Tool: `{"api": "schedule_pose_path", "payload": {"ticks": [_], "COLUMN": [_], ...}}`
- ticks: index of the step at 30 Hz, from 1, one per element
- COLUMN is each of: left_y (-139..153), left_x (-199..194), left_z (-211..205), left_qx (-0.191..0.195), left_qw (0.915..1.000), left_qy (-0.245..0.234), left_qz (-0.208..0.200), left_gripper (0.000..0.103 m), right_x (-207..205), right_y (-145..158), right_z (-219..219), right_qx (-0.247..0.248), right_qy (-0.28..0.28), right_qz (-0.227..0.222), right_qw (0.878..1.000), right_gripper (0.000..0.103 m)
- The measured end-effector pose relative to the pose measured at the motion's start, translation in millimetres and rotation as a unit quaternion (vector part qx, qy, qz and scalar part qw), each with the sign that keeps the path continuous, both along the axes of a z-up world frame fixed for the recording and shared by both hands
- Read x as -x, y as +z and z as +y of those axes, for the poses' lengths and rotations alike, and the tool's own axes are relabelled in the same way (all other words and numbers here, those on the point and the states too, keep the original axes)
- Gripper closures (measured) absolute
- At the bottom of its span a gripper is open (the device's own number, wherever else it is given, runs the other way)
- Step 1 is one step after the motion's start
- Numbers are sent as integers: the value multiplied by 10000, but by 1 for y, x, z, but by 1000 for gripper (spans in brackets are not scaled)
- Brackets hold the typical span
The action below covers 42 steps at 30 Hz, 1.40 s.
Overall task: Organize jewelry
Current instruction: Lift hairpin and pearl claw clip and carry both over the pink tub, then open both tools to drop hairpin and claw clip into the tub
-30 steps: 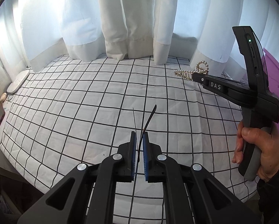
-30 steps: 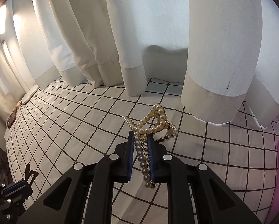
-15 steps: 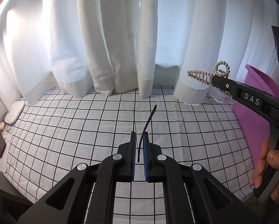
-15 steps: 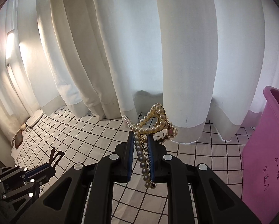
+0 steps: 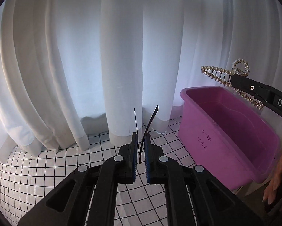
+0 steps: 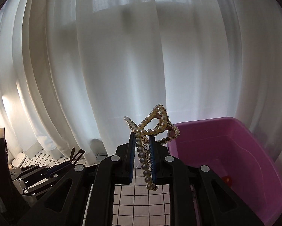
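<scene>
A magenta bin (image 5: 225, 145) sits on a white, black-gridded cloth (image 5: 46, 171) before white curtains (image 5: 84, 56); cream-pearl, gold-toned claw clip (image 6: 156, 124).

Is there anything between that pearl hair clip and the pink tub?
Nothing: in the left wrist view the pearl hair clip, held in the right claw, hangs above the pink tub with only open air and white curtain behind.

White letters "DAS" stand on the right claw's (image 5: 233, 79) black finger (image 5: 261, 92), above the pink bin (image 5: 225, 146), whose front wall carries small handwritten characters too faint to read.
</scene>
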<state>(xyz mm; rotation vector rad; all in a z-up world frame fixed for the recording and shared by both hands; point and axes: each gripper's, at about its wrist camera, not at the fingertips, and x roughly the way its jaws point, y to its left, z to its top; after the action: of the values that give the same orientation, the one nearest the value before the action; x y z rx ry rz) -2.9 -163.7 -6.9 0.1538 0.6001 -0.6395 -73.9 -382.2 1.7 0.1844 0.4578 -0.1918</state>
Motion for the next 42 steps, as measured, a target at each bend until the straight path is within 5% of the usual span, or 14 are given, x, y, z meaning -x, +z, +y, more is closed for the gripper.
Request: {"api": "schedule_pose_path", "payload": {"ticks": [12,18,27,28,29,30,31,32,42], "left_y": [12,3,-23,-25,-27,-28,-28,-28,-19], "left_x": [37,37,13,12,12,11,11,9,9], "left_z": [-150,-203,-231,-233,-234,-235,-234,-232,-222], "left_qx": [-21,-461,-935,-965,-976,-985,-1029,-1021,-977], "left_qw": [9932,9909,9824,9816,9810,9810,9824,9847,9851], "left_qy": [-1156,-1188,-1063,-1068,-1085,-1084,-971,-833,-797], "left_qz": [148,442,1217,1252,1276,1276,1217,1138,1172], "left_gripper": [96,94,91,85,78,49,23,17,15], "right_x": [60,56,41,38,38,38,39,41,42], "right_y": [-13,-38,-67,-68,-69,-69,-67,-64,-61], "right_z": [-113,-149,-168,-168,-171,-172,-172,-172,-180], "right_qx": [-139,-521,-998,-1058,-1115,-1153,-1102,-1032,-1046], "right_qy": [-1270,-1452,-1458,-1447,-1456,-1481,-1586,-1674,-1620], "right_qz": [354,812,1311,1352,1374,1376,1336,1294,1259], "right_qw": [9912,9847,9755,9745,9734,9726,9720,9719,9731], "right_gripper": [89,89,89,87,73,51,46,40,38]}}
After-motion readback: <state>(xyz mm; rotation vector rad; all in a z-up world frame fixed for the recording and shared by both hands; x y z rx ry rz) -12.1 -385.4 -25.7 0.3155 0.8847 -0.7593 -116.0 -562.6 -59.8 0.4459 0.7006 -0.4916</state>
